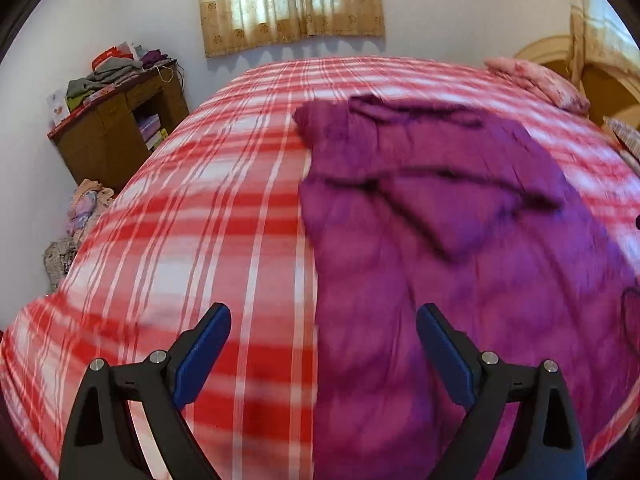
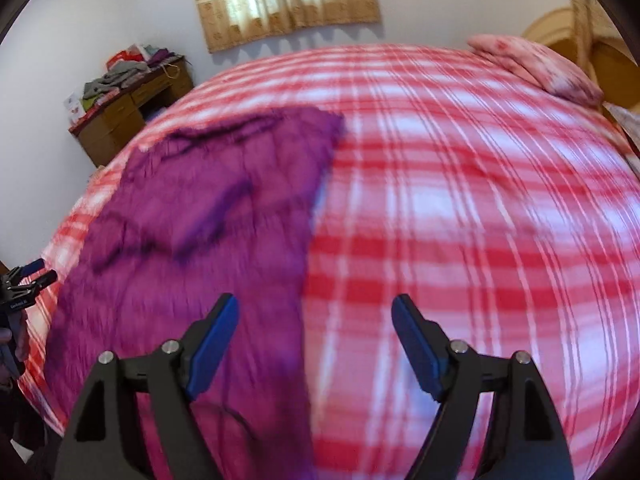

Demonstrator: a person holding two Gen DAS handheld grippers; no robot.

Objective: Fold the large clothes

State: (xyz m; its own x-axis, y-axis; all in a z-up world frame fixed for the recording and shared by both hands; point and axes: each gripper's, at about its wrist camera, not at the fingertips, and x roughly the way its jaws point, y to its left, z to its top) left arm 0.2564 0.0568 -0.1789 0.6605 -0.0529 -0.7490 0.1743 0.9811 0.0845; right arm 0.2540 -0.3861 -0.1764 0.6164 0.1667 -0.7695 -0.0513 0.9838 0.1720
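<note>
A large purple garment (image 1: pixel 440 216) lies spread on the red-and-white plaid bed (image 1: pixel 192 216), with its sleeves folded across its upper part. My left gripper (image 1: pixel 323 316) is open and empty above the garment's left edge near the bottom. In the right wrist view the garment (image 2: pixel 208 216) lies on the left half of the bed (image 2: pixel 460 220). My right gripper (image 2: pixel 315 306) is open and empty above the garment's right edge. The left gripper also shows at the far left of the right wrist view (image 2: pixel 38 272). Both views are motion-blurred.
A wooden desk (image 1: pixel 116 128) piled with clothes stands at the back left by the wall. A heap of clothes (image 1: pixel 76 224) lies on the floor beside the bed. A pink pillow (image 1: pixel 540 80) lies at the bed's far right by the wooden headboard (image 1: pixel 600 84). A curtained window (image 1: pixel 292 0) is behind.
</note>
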